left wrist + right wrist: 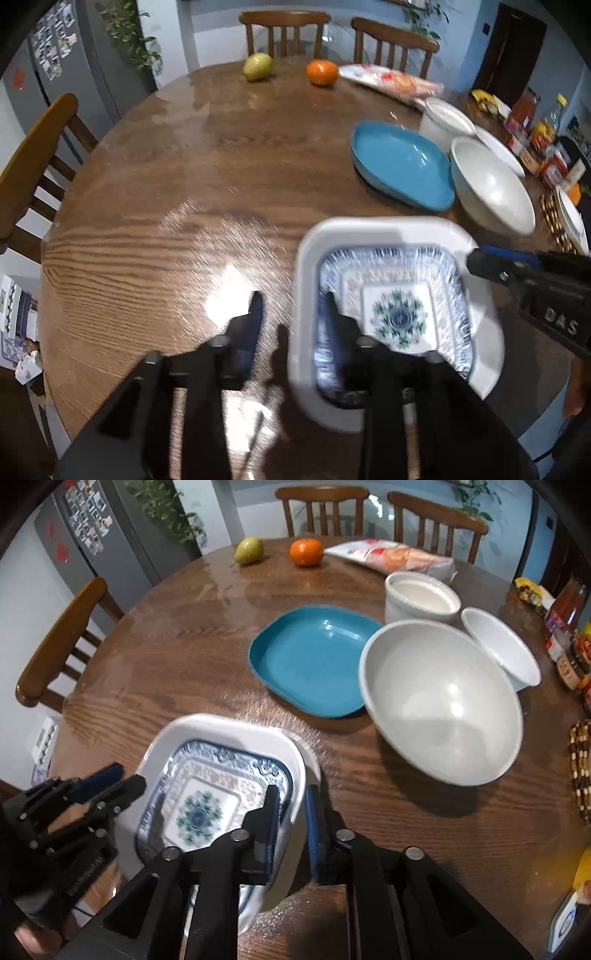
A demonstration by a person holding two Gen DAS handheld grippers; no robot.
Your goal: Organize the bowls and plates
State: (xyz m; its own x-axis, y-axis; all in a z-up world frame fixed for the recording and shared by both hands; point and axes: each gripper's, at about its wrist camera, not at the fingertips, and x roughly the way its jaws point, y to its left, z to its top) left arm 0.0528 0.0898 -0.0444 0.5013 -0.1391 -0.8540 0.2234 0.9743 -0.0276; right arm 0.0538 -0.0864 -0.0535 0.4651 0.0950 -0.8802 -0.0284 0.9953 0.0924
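Right gripper (291, 812) clamped on near-right rim of white square dish (221, 727) w/ patterned plate (207, 801) nested inside; left gripper (293, 317) straddling left rim, apart. Teal plate (314, 661) dead ahead.

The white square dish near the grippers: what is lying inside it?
Inside the white square dish sits a blue patterned plate. The right gripper covers its right edge, and the dish bottom underneath is hidden.
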